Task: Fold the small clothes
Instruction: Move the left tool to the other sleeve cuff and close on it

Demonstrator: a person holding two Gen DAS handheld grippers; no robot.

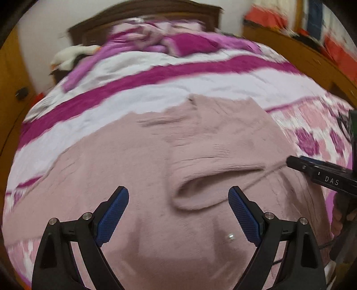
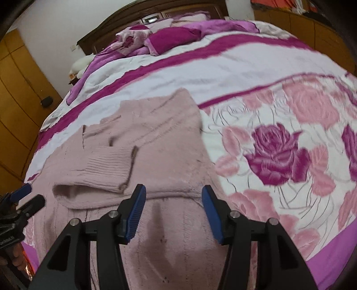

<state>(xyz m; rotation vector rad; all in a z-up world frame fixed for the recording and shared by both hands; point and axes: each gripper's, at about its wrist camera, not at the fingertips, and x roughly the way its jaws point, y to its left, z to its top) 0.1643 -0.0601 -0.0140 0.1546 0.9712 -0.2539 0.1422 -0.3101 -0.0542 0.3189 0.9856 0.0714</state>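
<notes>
On the bed [image 2: 223,67] lies a pink knit sweater [image 2: 156,138], spread out flat on the bedspread with big roses [image 2: 276,154] and purple stripes. One sleeve [image 2: 98,169] is folded across the body of the sweater — its ribbed cuff lies near the middle.

Both hand-held grippers hang over the near part of the sweater. The left hand-held gripper [image 1: 178,200] has its blue pads [image 1: 111,216] spread wide apart, with nothing between them. The folded sleeve end [image 1: 200,189] lies just past its fingers. The right hand-held gripper [image 2: 173,196] is spread apart too and holds nothing — its shadow falls on the knit below. In the left wrist view, the right one pokes in from the right edge, just above the cloth.

At the far end of the bed are rumpled purple pillows [image 2: 160,38] and a dark wooden headboard [image 2: 125,20]. Yellow-brown wardrobe doors [image 2: 20,93] stand to the left.
</notes>
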